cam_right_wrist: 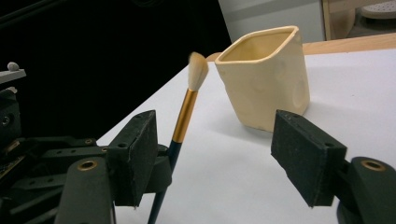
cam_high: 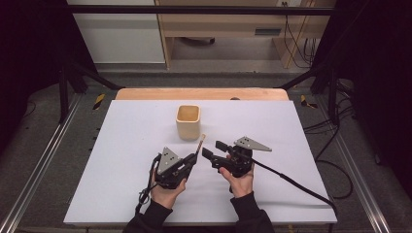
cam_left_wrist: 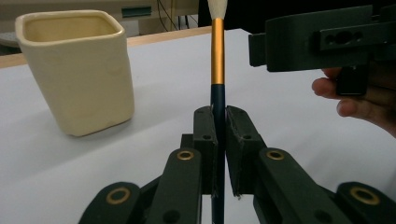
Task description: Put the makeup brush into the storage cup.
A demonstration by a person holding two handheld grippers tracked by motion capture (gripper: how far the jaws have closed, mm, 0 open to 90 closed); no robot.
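Pointing its bristles up toward the cup [cam_high: 188, 122] just beyond, the brush [cam_high: 199, 145] stands clamped in the left tongs [cam_high: 193, 158], while the right tongs [cam_high: 215, 149] gape apart beside it.

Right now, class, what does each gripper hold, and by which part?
The left gripper clamps the makeup brush by its dark handle, below the gold ferrule. The right gripper holds nothing; it is open.

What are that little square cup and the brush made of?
The cup looks like glazed ceramic: cream, thick-walled, softly glossy, slightly uneven. It could be resin. The brush has pale, soft bristles, a shiny gold band that looks like metal, and a dark, smooth handle, wood or plastic; I cannot tell which.
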